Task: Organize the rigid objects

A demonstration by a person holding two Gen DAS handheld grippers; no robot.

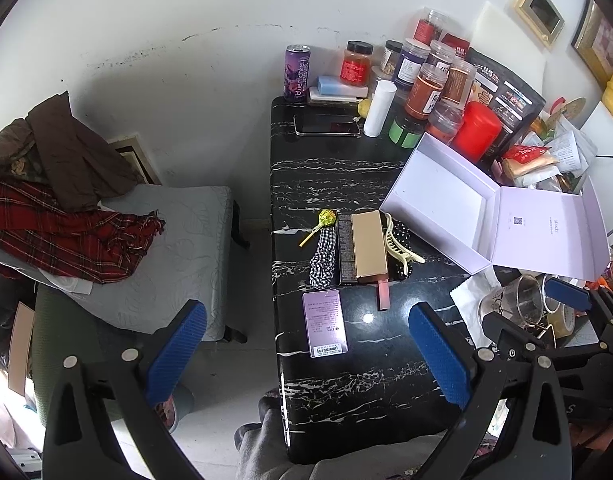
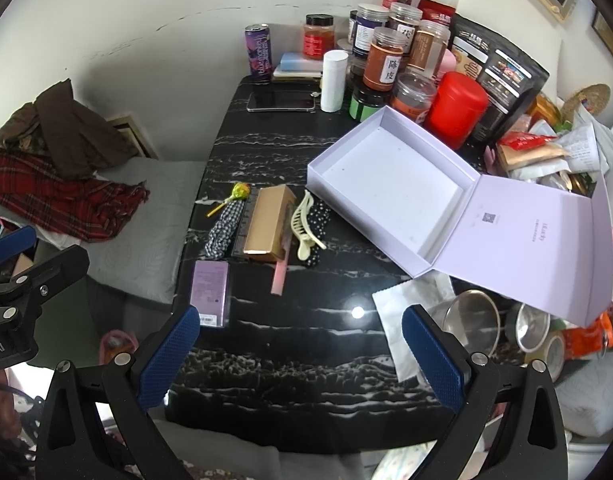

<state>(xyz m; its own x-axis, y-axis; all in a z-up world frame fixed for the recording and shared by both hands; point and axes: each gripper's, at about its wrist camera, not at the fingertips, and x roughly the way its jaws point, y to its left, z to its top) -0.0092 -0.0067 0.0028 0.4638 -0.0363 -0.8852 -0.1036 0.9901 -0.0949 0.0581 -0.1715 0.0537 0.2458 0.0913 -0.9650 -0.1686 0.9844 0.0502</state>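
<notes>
Left wrist view: glossy black marble-veined table (image 1: 326,172); left gripper (image 1: 306,352) spread wide, empty, blue cross-hatched pads. Flat lilac carton (image 1: 324,322) between fingers, just ahead. Beyond: gold box (image 1: 369,247), checked scrunchie (image 1: 323,258), cream claw clip (image 1: 400,244), lollipop (image 1: 320,225), pink stick (image 1: 383,295). Open lilac box (image 1: 446,196) to right, empty. Can (image 1: 296,74) reads "blue monkey". Right gripper (image 2: 300,356) also spread, empty; carton (image 2: 209,292) just beyond left pad.

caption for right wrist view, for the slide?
Open right gripper hovers above black marble table; empty lilac box open beside gold box, hair claw.
</notes>
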